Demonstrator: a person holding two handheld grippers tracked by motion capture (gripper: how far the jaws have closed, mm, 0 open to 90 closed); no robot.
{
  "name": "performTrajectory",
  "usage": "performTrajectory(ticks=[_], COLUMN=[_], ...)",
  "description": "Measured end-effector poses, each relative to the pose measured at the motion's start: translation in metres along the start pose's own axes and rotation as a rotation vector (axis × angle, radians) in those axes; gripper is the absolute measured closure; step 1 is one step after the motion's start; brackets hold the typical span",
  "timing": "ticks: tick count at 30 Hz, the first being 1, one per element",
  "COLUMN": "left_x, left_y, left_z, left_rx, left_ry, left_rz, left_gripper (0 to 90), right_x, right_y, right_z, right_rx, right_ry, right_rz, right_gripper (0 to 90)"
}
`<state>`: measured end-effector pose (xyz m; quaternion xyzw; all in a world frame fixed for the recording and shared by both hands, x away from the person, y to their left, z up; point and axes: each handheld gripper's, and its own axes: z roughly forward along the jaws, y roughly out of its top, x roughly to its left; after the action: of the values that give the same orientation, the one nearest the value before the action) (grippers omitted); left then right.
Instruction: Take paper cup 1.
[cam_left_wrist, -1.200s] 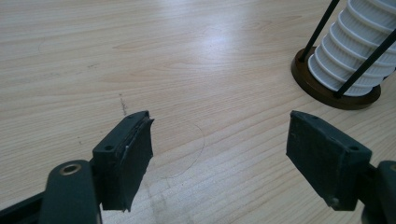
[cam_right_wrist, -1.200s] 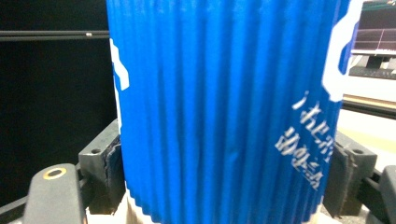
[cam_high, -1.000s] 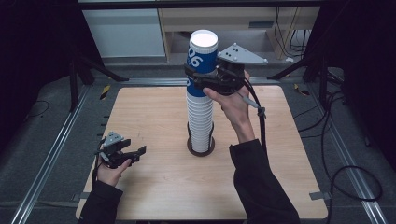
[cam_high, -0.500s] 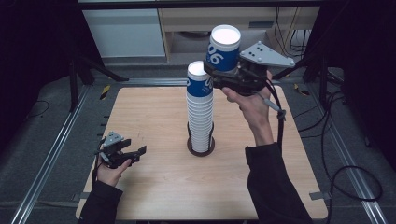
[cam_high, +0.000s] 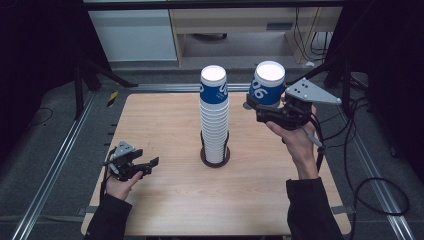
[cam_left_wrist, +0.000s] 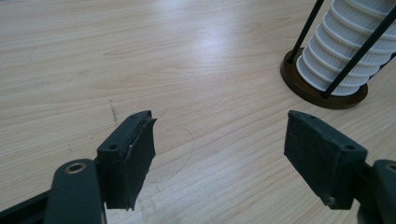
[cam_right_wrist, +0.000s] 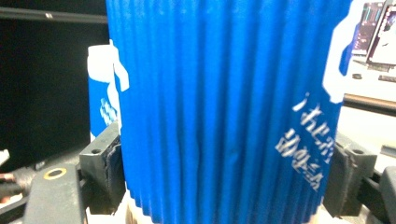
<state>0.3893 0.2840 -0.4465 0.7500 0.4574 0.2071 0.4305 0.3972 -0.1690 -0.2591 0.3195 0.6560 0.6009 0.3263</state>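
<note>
Blue ribbed paper cup (cam_high: 268, 84) is clamped upright in the right gripper (cam_high: 272, 107), beside the cup stack (cam_high: 214, 117); left gripper (cam_high: 135, 166) jaws apart over the desk (cam_high: 165, 195).

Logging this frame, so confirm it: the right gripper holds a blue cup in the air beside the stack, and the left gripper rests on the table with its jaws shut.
One error: the left gripper has its jaws wide apart, with nothing between them, as the left gripper view shows. The rest holds: the right gripper holds the blue cup aloft beside the stack.
</note>
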Motion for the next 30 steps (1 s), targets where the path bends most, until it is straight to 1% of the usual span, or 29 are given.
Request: performTrajectory(ticks=[4, 6, 9, 12, 13, 14, 15, 16, 18, 19, 21, 23, 27, 28, 29, 30], left_x=[-0.002, -0.003, -0.005, -0.007, -0.007, -0.008, -0.008, -0.009, -0.009, -0.010, -0.011, -0.012, -0.013, -0.014, -0.014, -0.016], left_y=[0.001, 0.002, 0.002, 0.003, 0.003, 0.003, 0.003, 0.003, 0.004, 0.004, 0.004, 0.005, 0.006, 0.007, 0.007, 0.008], left_z=[-0.001, -0.001, -0.001, -0.001, -0.002, -0.002, -0.002, -0.002, -0.002, -0.002, -0.002, -0.002, -0.005, -0.005, -0.005, -0.005], left_rx=[-0.006, -0.007, -0.006, -0.006, -0.007, -0.008, -0.009, -0.010, -0.009, -0.007, -0.010, -0.010, -0.016, -0.016, -0.016, -0.016], left_ry=[-0.009, -0.015, -0.021, -0.029, -0.031, -0.034, -0.036, -0.038, -0.043, -0.044, -0.043, -0.048, -0.056, -0.061, -0.061, -0.070], left_rz=[0.006, 0.010, 0.018, 0.019, 0.020, 0.023, 0.026, 0.026, 0.025, 0.027, 0.032, 0.036, 0.039, 0.042, 0.042, 0.046], left_gripper=[24.2, 24.2, 24.2, 24.3, 24.3, 24.3, 24.4, 24.4, 24.5, 24.7, 25.2, 25.2, 25.2, 25.3, 25.3, 25.4], right_x=[-0.002, -0.003, -0.008, -0.012, -0.014, -0.014, -0.015, -0.015, -0.016, -0.016, -0.016, -0.017, -0.014, -0.012, -0.012, -0.010], right_y=[-0.021, -0.033, -0.048, -0.062, -0.071, -0.071, -0.080, -0.080, -0.088, -0.094, -0.098, -0.104, -0.114, -0.118, -0.118, -0.120], right_z=[-0.006, -0.010, -0.016, -0.020, -0.023, -0.023, -0.025, -0.025, -0.027, -0.028, -0.029, -0.030, -0.030, -0.029, -0.029, -0.029], right_rx=[0.029, 0.051, 0.074, 0.093, 0.109, 0.109, 0.123, 0.123, 0.138, 0.149, 0.157, 0.171, 0.186, 0.200, 0.200, 0.216], right_ry=[0.015, 0.009, 0.014, 0.039, 0.043, 0.043, 0.049, 0.049, 0.054, 0.062, 0.062, 0.071, 0.090, 0.095, 0.095, 0.104], right_rz=[0.005, -0.003, 0.011, 0.031, 0.032, 0.032, 0.031, 0.031, 0.027, 0.035, 0.036, 0.039, 0.030, 0.016, 0.016, 0.004], right_gripper=[18.9, 18.9, 19.0, 19.0, 19.0, 19.0, 19.0, 19.0, 19.0, 19.0, 19.0, 19.0, 19.0, 19.0, 19.0, 19.0])
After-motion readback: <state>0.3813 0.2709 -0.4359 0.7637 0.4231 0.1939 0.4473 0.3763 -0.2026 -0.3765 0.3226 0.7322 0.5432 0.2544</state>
